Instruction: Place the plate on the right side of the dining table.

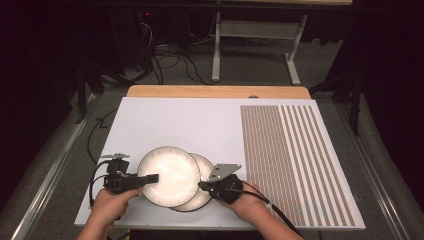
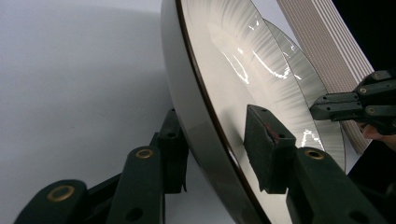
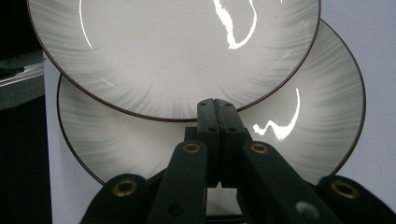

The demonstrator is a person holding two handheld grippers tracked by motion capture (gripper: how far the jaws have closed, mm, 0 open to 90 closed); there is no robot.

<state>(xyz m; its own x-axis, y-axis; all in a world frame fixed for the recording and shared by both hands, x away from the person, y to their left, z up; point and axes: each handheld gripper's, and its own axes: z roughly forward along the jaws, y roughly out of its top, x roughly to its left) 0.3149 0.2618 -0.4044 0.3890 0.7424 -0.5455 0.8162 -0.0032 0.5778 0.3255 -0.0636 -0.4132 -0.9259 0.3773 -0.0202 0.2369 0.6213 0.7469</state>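
Two pale ribbed plates with dark rims overlap on the white mat (image 1: 175,120). The upper plate (image 1: 167,175) (image 2: 224,56) (image 3: 173,46) leans on the lower plate (image 1: 205,167) (image 2: 299,79) (image 3: 303,116). My left gripper (image 1: 152,178) (image 2: 217,126) straddles the upper plate's left rim, one jaw under it and one over it. The upper pad (image 2: 268,144) stands just off the glazed face, so the gripper is open. My right gripper (image 1: 201,185) (image 3: 215,105) (image 2: 322,109) is shut with nothing in it. Its tips lie over the lower plate at the upper plate's edge.
A panel of brown and white stripes (image 1: 290,160) covers the mat's right side. A wooden table edge (image 1: 215,91) shows behind the mat. Beyond it are dark floor, cables and a table leg (image 1: 216,55). The mat's front edge runs just under both hands.
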